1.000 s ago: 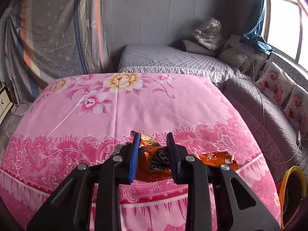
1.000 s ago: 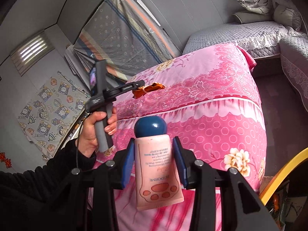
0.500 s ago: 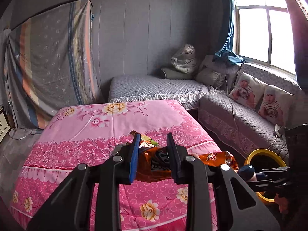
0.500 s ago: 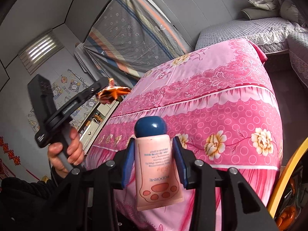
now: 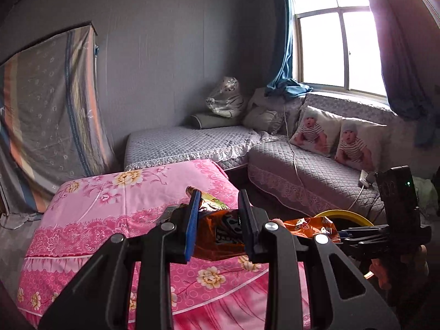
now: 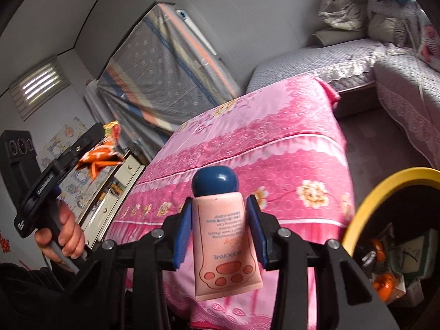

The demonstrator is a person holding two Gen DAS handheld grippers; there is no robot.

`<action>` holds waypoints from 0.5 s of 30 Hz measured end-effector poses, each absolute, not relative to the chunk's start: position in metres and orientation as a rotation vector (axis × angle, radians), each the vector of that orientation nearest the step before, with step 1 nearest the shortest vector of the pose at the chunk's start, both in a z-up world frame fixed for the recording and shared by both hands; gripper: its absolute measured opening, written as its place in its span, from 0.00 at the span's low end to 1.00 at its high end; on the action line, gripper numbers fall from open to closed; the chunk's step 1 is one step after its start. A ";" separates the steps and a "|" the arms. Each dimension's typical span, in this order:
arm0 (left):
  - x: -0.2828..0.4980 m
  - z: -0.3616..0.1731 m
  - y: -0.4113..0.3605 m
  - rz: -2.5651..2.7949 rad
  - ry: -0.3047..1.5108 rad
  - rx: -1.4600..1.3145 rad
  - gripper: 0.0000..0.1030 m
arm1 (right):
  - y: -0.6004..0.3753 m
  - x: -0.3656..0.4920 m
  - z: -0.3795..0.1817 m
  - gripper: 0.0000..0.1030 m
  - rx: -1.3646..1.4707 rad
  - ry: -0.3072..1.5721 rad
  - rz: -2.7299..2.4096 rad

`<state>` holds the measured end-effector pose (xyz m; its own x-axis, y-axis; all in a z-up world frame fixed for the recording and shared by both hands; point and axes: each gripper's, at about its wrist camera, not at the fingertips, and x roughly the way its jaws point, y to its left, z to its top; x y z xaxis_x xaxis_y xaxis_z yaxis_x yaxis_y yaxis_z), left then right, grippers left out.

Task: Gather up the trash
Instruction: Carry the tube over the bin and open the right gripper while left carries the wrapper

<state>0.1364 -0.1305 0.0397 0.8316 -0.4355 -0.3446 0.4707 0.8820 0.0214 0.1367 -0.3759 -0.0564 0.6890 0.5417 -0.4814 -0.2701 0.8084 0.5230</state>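
Snack wrapper (image 5: 220, 233) pinched between the left gripper (image 5: 218, 220) jaws.

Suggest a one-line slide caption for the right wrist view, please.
Right tool grips a pink tube near the yellow-rimmed bin; left tool carries an orange wrapper.

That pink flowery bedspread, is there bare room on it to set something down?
Yes. The pink bedspread shows bare from its white-striped border back to the grey quilted sofa. Crowded spot: the yellow-rimmed bin, already holding trash, beside the bedspread's near corner.
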 end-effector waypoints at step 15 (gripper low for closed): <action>0.114 0.028 -0.248 -0.733 0.321 0.205 0.25 | -0.487 0.089 -0.082 0.36 0.518 0.599 0.054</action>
<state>0.1137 -0.2475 0.0282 0.6975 -0.6213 -0.3569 0.6834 0.7265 0.0709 0.0885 -0.4868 -0.0819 0.8284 0.1952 -0.5250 0.0991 0.8714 0.4804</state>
